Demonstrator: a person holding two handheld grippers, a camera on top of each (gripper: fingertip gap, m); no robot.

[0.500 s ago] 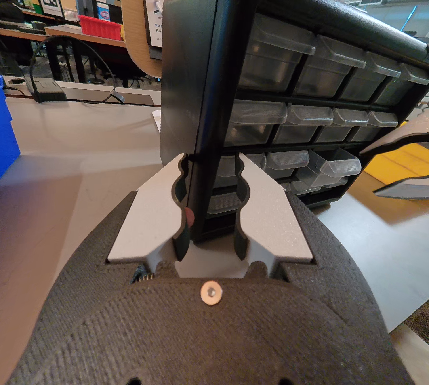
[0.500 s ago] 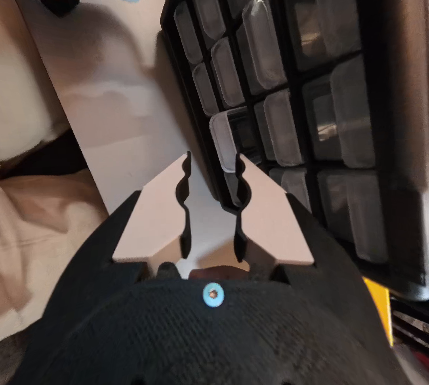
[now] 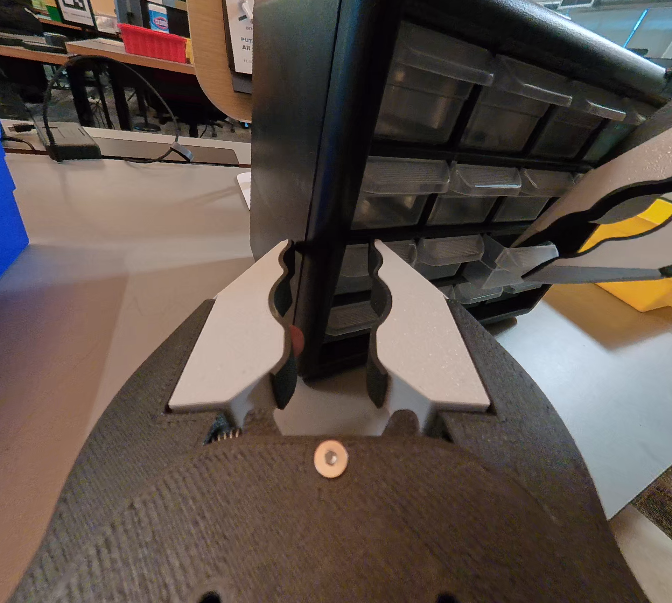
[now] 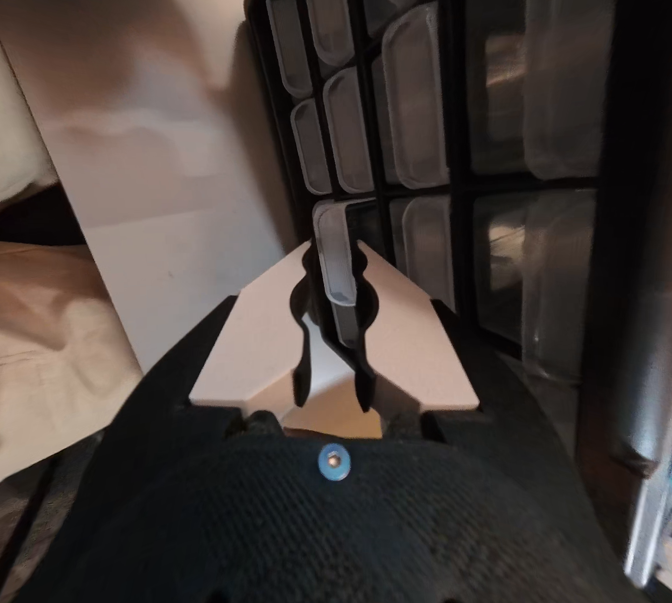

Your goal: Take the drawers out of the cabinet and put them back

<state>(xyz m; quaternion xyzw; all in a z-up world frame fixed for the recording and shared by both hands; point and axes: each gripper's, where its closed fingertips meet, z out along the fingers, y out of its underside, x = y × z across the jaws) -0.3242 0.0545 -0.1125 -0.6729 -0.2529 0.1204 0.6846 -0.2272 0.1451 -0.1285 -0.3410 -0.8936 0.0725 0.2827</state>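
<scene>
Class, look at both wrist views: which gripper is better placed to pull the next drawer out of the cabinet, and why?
The right gripper. Its fingers straddle the handle of a partly pulled-out clear drawer. The left gripper is clamped on the black cabinet front corner edge, apparently bracing it.

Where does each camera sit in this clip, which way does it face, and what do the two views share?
Left wrist view: sits on the left gripper, facing the black cabinet's front left corner, which stands between its jaws; the right gripper enters at right.
Right wrist view: sits on the right gripper, rolled sideways, facing the cabinet front; its jaws straddle the handle of a clear drawer that is pulled partly out; a left gripper finger shows top left.
Shared: the cabinet, that drawer, both grippers.
</scene>
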